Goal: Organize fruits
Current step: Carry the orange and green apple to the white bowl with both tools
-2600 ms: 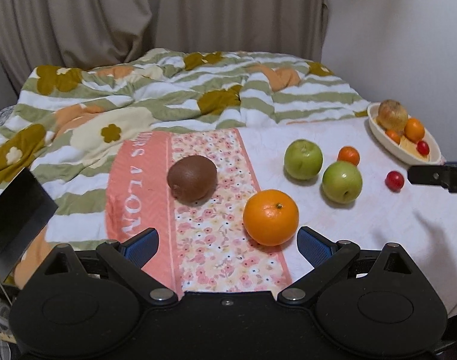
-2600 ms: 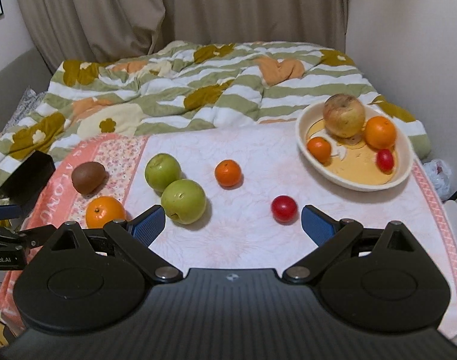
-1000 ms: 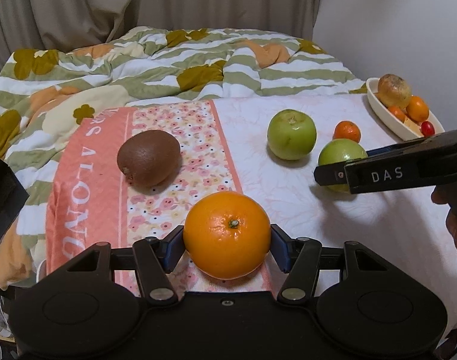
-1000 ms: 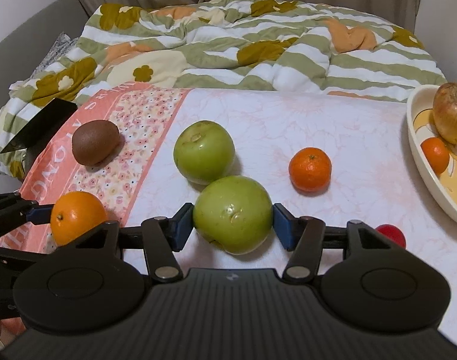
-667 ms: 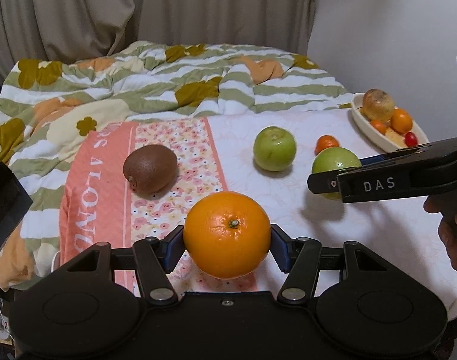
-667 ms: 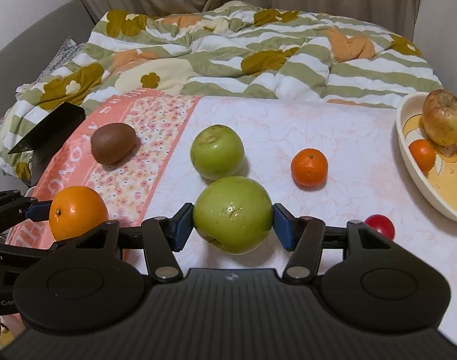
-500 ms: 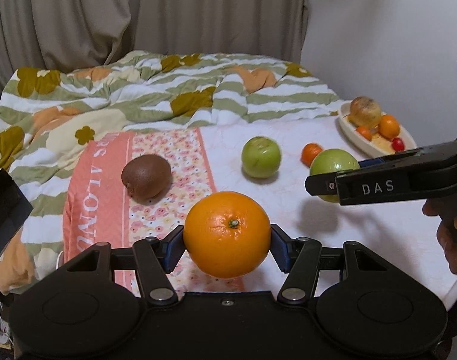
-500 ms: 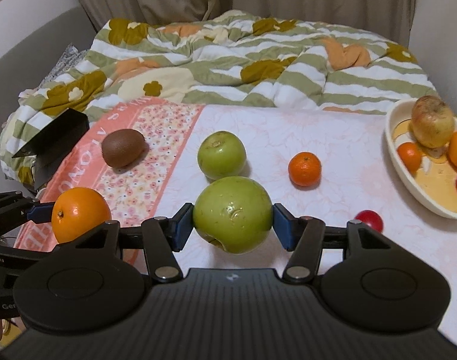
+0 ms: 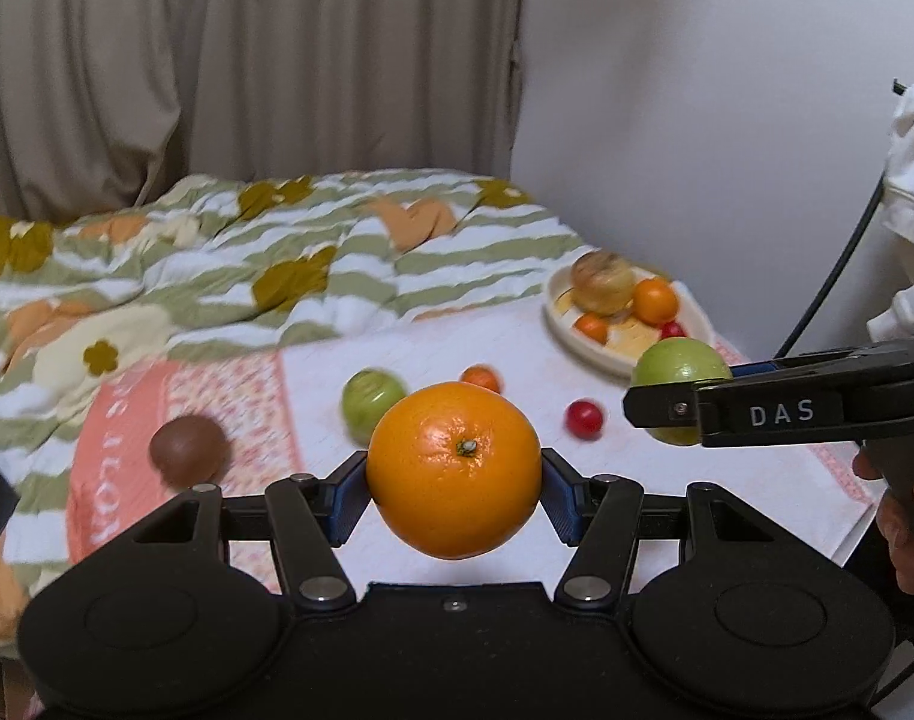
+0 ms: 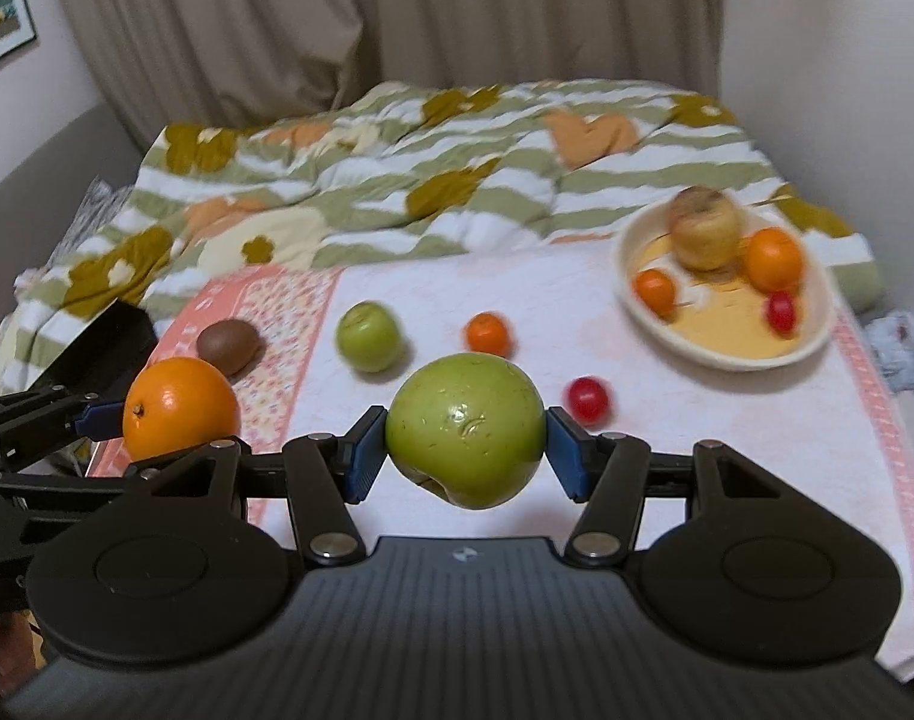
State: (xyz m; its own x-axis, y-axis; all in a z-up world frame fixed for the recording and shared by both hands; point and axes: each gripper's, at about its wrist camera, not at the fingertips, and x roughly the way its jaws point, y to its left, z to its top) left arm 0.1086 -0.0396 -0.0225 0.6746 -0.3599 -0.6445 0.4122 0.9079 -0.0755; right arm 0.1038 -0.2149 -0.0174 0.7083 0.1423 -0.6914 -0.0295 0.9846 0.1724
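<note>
My left gripper [image 9: 454, 489] is shut on a large orange [image 9: 454, 468] and holds it above the table; it also shows at the left of the right wrist view [image 10: 178, 408]. My right gripper [image 10: 466, 447] is shut on a green apple [image 10: 466, 429], also lifted; it shows at the right of the left wrist view [image 9: 679, 369]. On the white tablecloth lie a second green apple [image 10: 367, 336], a small mandarin [image 10: 487, 333], a red cherry tomato [image 10: 588, 399] and a brown kiwi [image 10: 228, 345]. A cream oval bowl [image 10: 727, 354] at the far right holds several fruits.
A rumpled green, white and orange striped quilt [image 10: 457, 180] lies behind the table. A dark flat object [image 10: 106, 348] sits at the left edge. Curtains hang behind, and a white wall [image 9: 697, 120] stands on the right.
Both grippers closed on their fruits earlier and have since lifted them higher. The view has swung toward the bowl, and the table fruits look blurred from motion.
</note>
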